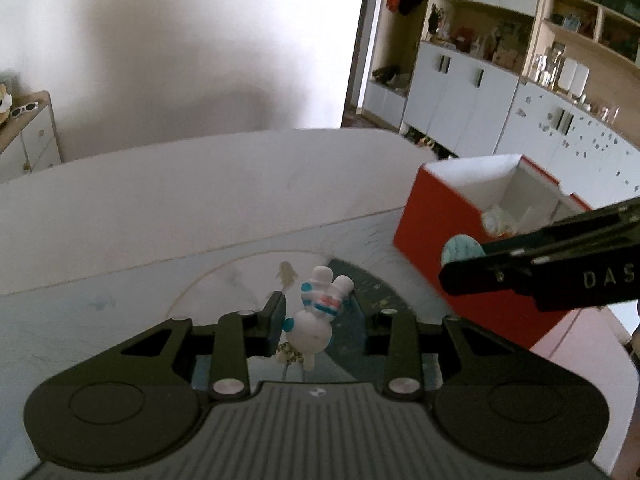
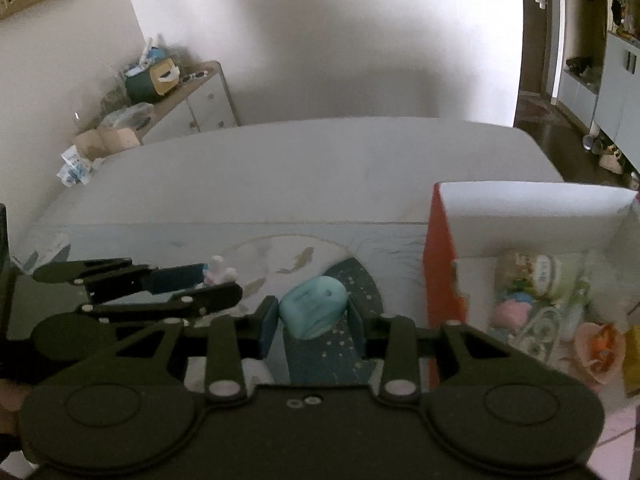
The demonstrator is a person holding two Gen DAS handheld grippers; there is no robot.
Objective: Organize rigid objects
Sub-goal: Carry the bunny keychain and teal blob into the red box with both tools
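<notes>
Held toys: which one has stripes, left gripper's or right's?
The white bunny figurine in the left gripper: blue and red stripes on its ears. The right gripper holds a plain teal toy, one colour, no stripes.

Dim, soft-focus fisheye views with curved edges, grey wall (image 1: 180, 60) shadows, overexposed doorway (image 1: 356, 40) glare.

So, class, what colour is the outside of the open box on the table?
Orange-red outside, white inside; it shows best in the left wrist view.
</notes>
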